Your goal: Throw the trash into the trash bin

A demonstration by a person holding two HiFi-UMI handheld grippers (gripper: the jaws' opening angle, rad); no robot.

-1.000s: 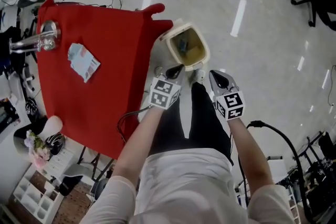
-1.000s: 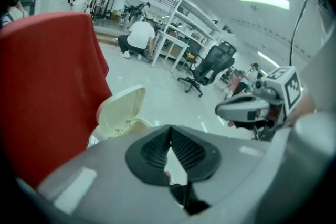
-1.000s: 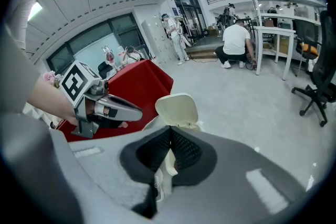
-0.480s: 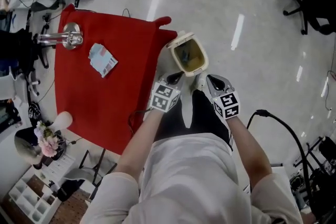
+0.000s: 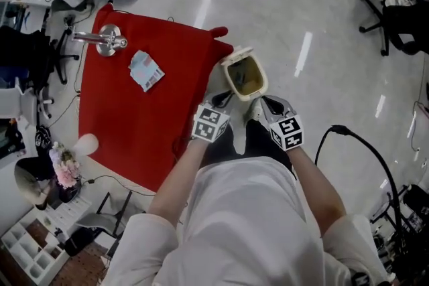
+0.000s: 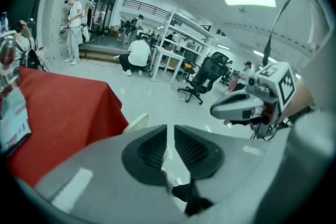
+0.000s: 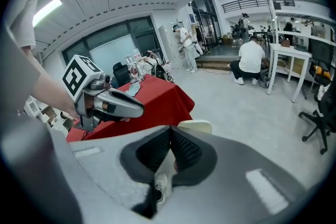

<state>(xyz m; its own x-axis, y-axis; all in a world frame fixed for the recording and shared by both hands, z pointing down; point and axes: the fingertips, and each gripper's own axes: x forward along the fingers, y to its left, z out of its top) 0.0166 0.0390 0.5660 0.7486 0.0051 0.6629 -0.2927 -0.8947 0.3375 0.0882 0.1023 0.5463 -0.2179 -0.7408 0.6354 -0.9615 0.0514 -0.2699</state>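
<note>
A cream trash bin (image 5: 244, 74) stands open on the floor at the red table's (image 5: 134, 124) corner, with dark litter inside. Its rim shows in the left gripper view (image 6: 135, 122) and the right gripper view (image 7: 195, 126). A crumpled packet (image 5: 146, 70) lies on the red cloth, also visible as a packet (image 6: 13, 118) at the left edge. My left gripper (image 5: 226, 96) hovers near the bin's near-left rim; its jaws (image 6: 170, 128) are opening, a thin gap between them, nothing inside. My right gripper (image 5: 260, 101) hovers at the bin's near-right rim, pads (image 7: 170, 131) shut and empty.
A shiny metal stand (image 5: 106, 40) sits at the table's far corner. My own legs and shoes are below the grippers. A black cable (image 5: 362, 151) loops on the floor at right. Office chairs (image 5: 395, 17) stand at far right, clutter and flowers (image 5: 64, 167) at left.
Both grippers have risen side by side above the bin's near rim. The head view has pulled back, so table and bin look smaller and lie further left.
</note>
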